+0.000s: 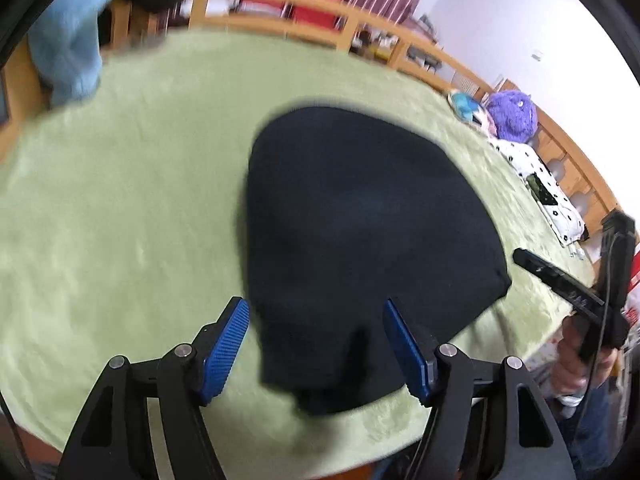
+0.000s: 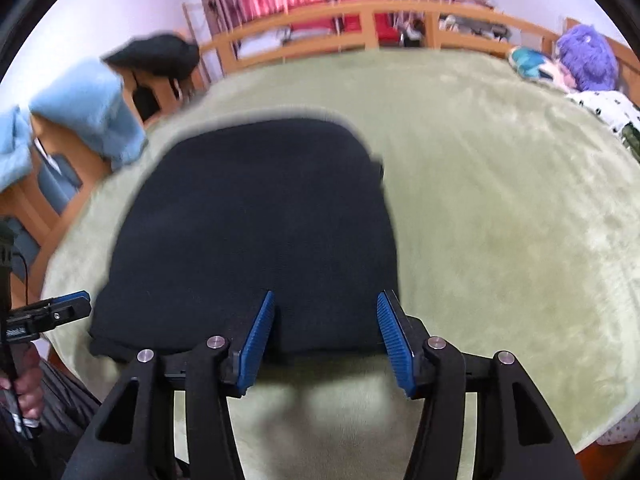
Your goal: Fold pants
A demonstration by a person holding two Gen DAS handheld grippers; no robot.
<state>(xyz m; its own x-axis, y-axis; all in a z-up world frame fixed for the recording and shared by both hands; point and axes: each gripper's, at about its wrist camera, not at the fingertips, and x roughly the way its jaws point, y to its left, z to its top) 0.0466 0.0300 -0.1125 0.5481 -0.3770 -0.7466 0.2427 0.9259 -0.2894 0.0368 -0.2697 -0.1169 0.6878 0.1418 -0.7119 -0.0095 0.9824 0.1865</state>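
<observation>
On the green blanket (image 1: pixel 120 208), folded black pants (image 1: pixel 360 220)

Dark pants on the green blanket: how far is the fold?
Done: the dark navy pants lie in a compact folded block on the fuzzy green blanket. In hand: nothing; the left gripper and right gripper are open. Left: perhaps one more fold.

Folded dark pants (image 1: pixel 360 232) on a green bed blanket (image 1: pixel 132 208).
The left gripper (image 1: pixel 316 344) hovers over the pants' near edge, blue fingers (image 1: pixel 224 348) spread apart, nothing pinched; the right gripper (image 1: pixel 560 276) shows at the right, hand-held.
</observation>
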